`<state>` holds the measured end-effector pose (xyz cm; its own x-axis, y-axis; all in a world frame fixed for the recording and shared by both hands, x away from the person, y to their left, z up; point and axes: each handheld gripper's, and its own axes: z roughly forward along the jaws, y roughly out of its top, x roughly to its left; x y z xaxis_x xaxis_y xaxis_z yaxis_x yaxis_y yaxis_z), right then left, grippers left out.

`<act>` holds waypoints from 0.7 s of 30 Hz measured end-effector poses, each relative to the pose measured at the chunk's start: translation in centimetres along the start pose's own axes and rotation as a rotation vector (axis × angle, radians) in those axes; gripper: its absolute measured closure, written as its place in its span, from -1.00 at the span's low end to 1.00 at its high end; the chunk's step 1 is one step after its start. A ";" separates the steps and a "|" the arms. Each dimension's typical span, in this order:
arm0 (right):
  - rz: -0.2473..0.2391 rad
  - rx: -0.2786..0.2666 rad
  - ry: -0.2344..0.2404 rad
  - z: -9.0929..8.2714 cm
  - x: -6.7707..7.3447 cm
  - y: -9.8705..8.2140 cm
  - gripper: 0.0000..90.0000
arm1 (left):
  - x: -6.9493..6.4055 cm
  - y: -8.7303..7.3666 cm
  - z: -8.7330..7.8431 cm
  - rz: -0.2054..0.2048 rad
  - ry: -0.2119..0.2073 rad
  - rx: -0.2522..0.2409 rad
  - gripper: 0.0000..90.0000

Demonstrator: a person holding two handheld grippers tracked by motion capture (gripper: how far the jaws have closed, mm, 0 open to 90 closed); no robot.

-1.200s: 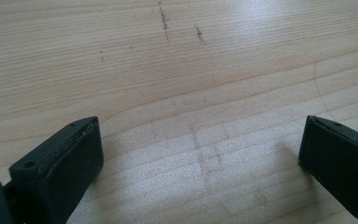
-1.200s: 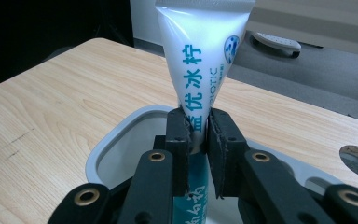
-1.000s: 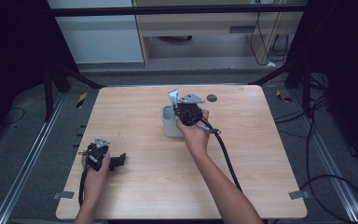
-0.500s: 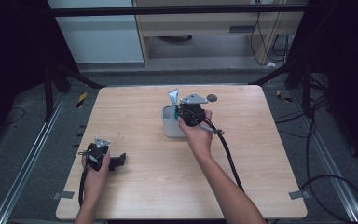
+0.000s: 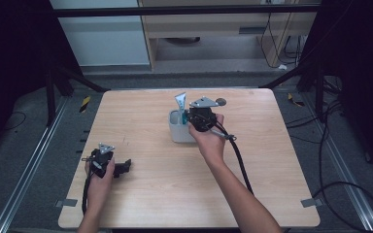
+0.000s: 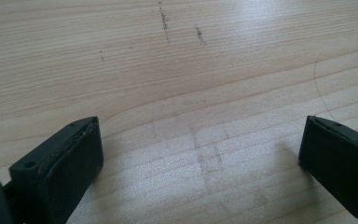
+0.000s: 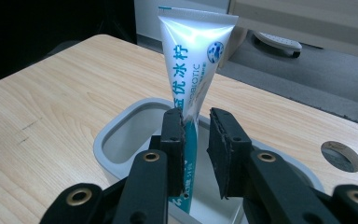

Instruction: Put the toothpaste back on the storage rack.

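right gripper (image 7: 196, 154) has its jaws pinched narrow around a tube (image 7: 193, 65) standing in the bin (image 7: 121, 135) — looks light, squishy, slick, so grab mid-body — left gripper (image 6: 200, 158) sits wide open over bare table (image 6: 177, 56)

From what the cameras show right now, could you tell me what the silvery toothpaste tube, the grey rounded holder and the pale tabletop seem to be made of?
The silvery toothpaste tube looks like glossy laminated plastic: it gleams and its top seam is crimped flat. The grey rounded holder appears to be matte moulded plastic, possibly ceramic, with smooth, even walls. The pale tabletop shows printed-looking wood grain, so likely laminate or veneer, lightly scuffed.
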<state>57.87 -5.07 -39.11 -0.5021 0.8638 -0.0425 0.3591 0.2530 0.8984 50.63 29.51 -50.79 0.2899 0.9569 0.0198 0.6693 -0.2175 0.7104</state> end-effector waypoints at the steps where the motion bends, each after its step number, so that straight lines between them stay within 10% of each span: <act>1: 0.000 0.000 0.000 0.0 0.0 0.0 0.65 | 0.0 0.0 0.0 0.000 0.000 0.000 -1.00; 21: -0.005 0.058 0.046 -1.1 -0.7 0.1 0.10 | 0.0 0.0 0.0 0.000 0.000 0.000 -1.00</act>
<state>57.39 -6.11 -38.46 -0.5395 0.8416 -0.0257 0.4007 0.2835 0.8712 50.63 29.51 -50.79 0.2899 0.9569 0.0196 0.6694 -0.2173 0.7104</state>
